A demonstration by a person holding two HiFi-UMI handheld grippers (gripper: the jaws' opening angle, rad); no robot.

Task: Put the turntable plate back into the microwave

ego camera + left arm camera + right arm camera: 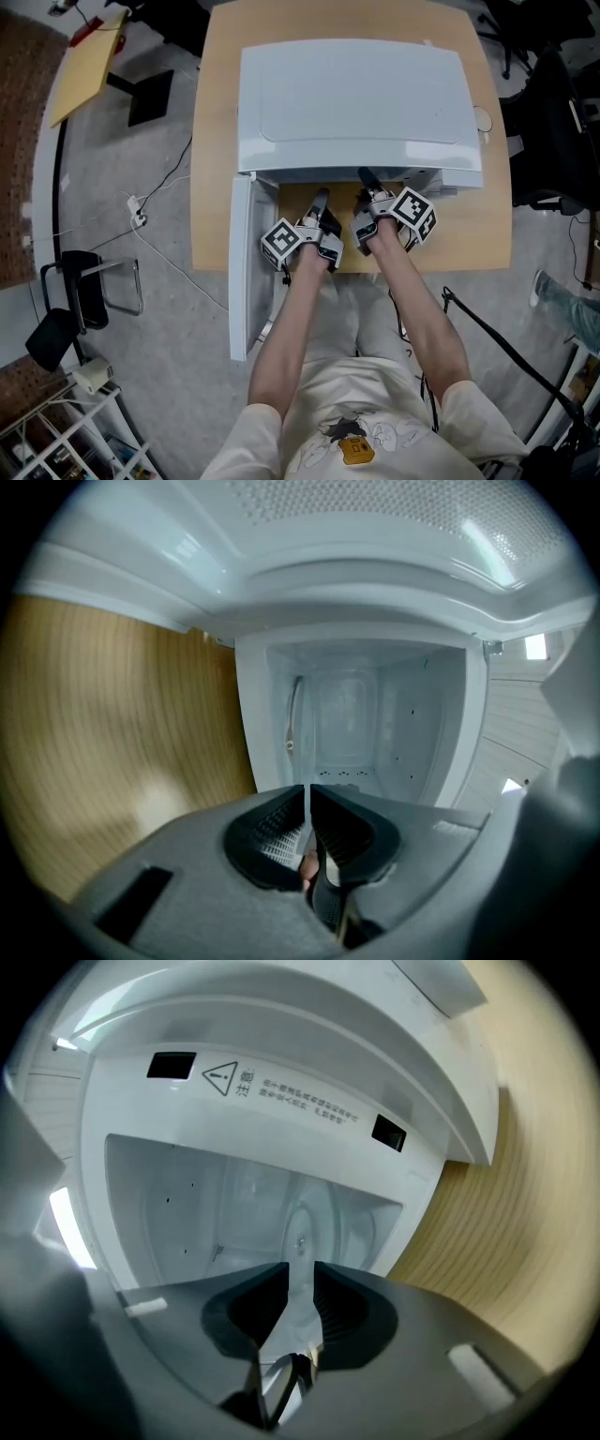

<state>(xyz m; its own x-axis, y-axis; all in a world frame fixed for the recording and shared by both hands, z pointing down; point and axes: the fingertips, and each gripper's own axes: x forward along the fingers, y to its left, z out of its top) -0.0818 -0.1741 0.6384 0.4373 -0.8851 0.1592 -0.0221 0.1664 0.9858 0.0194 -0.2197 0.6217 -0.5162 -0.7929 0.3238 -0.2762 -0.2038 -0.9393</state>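
The microwave (356,103) sits on a wooden table (214,187) with its door (242,281) swung out to the left, and both grippers are at the mouth of the cavity, side by side. The turntable plate (311,1226) is inside the cavity, low over its floor and lying flat. The right gripper view shows it as a pale glass oval with a small hub at its middle. Both grippers are rolled onto their sides, so each pair of jaws stands one above the other, in line with the plate's level plane. The left gripper (307,797) has its jaws pinched to a hairline slit. A thin pale line in that slit runs on toward the plate's edge-on rim, so it probably grips the near rim, though the glass is hard to make out there. The right gripper (300,1277) has its jaws plainly apart. Pale glass shows in the gap, but neither pad seems to press on it, so this one seems to hold nothing. The plate lies straight beyond both grippers, toward the far wall. Being round, it has no long axis, only its flat plane to keep level. The left hand looks like the one carrying it, so lowering it and freeing the rim probably falls to that hand. Whether the hub sits on its drive cannot be seen.
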